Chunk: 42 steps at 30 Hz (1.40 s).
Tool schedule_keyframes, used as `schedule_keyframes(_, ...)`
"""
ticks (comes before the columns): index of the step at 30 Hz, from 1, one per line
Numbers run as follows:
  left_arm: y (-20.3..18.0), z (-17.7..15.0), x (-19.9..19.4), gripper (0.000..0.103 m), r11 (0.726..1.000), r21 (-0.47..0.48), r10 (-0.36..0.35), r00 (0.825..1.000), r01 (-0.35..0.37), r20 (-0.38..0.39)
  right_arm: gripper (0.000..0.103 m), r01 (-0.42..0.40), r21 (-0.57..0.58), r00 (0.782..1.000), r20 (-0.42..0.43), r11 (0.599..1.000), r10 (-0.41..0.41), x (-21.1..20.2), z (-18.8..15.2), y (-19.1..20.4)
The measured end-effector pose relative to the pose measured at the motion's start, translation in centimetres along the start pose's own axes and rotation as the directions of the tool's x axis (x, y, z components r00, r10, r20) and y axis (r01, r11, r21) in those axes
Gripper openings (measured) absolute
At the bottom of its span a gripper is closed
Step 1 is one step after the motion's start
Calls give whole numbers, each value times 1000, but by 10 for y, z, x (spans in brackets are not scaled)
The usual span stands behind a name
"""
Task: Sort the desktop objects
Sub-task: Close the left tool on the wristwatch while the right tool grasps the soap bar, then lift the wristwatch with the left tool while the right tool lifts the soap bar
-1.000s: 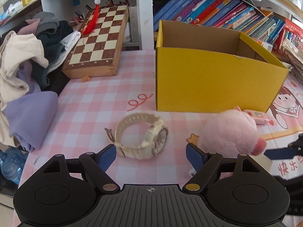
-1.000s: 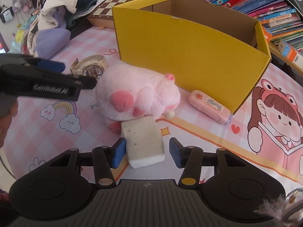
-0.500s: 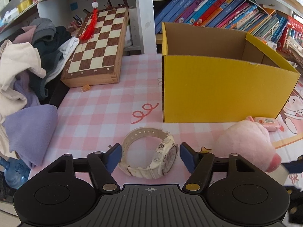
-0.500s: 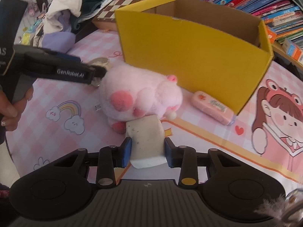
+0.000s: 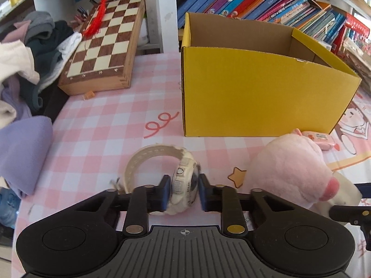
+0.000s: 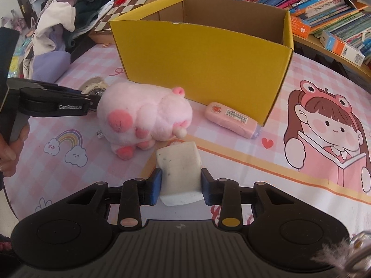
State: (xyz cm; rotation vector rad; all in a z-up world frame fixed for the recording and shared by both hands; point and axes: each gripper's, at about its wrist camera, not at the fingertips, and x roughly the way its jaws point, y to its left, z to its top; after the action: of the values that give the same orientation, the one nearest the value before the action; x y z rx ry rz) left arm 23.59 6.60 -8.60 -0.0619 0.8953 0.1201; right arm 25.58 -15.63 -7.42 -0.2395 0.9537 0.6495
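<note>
Left wrist view: left gripper [image 5: 183, 192] clamped on the case of a cream wristwatch [image 5: 180, 185], blue pads pressing both of its sides, strap looping away toward the yellow box [image 5: 262, 95]. Watch on the pink checked tablecloth [image 5: 97, 134], in front of the box's near left corner and well short of it. Pink plush toy [image 5: 292, 173] to the right of the watch, near the box's front wall. Small pink pack [image 5: 320, 139] just in front of the box's near right corner. Wooden chessboard [image 5: 104, 46] left of the box, leaning against a pile of clothes [image 5: 30, 53]. Rows of books [image 5: 266, 2] behind the box.

Right wrist view: right gripper [image 6: 180, 187] closed on a white sponge block [image 6: 178, 171], pads against both of its sides, block jutting forward toward the box [image 6: 204, 69]. Sponge in front of the box's front wall, just beside the plush toy [image 6: 143, 120], which lies between sponge and box. Pink pack [image 6: 231, 119] close to the box's near right corner. Left gripper [image 6: 92, 99] reaching in from the left, tips hidden behind the plush, watch [image 6: 94, 88] partly visible there, left of the box's front wall.
</note>
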Motion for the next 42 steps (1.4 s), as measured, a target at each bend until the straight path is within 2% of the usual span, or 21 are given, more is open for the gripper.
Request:
schedule_keyframes(10, 10, -16, -17, 16, 996, -77, -50, 999, 49, -12, 33, 18, 14, 1000, 8, 1000, -18, -13, -12, 7)
schedule_keyframes(18, 14, -27, -47, 16, 990, -108, -83, 996, 85, 24, 32, 31, 30, 999, 11, 999, -31, -25, -24, 16)
schedule_keyframes(33, -2, -38, -92, 16, 984, -59, -166, 983, 171, 80, 32, 61, 95, 997, 31, 994, -64, -54, -49, 26)
schedule_keyframes(42, -15, -33, -114, 16, 973, -11, -226, 966, 229, 127, 32, 74, 161, 993, 76, 984, -87, -80, -50, 16)
